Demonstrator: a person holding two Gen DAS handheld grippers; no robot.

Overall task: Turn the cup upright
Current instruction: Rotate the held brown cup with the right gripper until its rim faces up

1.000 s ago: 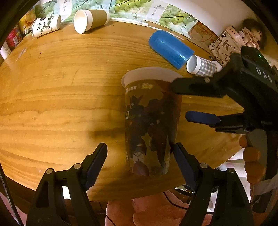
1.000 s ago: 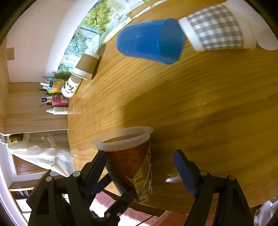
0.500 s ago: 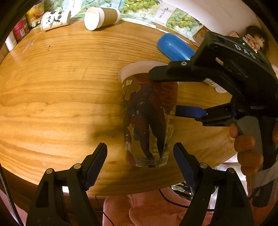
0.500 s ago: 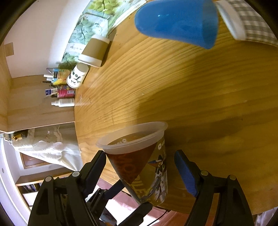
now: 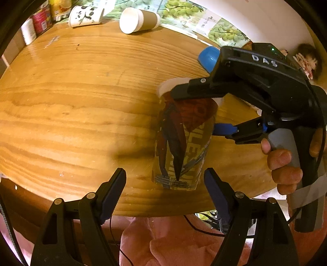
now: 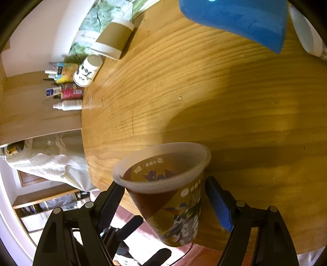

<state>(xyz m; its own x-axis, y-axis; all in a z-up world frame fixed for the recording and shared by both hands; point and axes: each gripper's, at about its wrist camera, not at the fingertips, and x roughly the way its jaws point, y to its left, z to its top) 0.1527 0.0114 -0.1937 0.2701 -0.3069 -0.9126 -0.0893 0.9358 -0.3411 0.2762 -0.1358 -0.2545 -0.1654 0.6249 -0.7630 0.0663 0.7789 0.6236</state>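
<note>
A tall printed plastic cup [image 5: 181, 141] with a white rim stands upright near the front edge of the wooden table [image 5: 71, 98]. In the right wrist view the cup [image 6: 171, 196] sits between my right gripper's [image 6: 165, 202] open fingers, mouth up; contact is not clear. My left gripper [image 5: 165, 192] is open and empty, just in front of the cup's base. The right gripper's body [image 5: 261, 86] reaches over the cup from the right in the left wrist view.
Several other cups lie on their sides: a blue one [image 6: 241, 18], a brown-sleeved one [image 5: 139, 18], a panda-print one [image 5: 85, 15], and a checked one [image 6: 306, 34] at the frame edge. Bottles and cans [image 6: 65, 92] stand at the table's far end.
The right gripper has moved in over and around the cup. The left gripper has drawn back and shifted left, so the cup now stands right of its centre.
</note>
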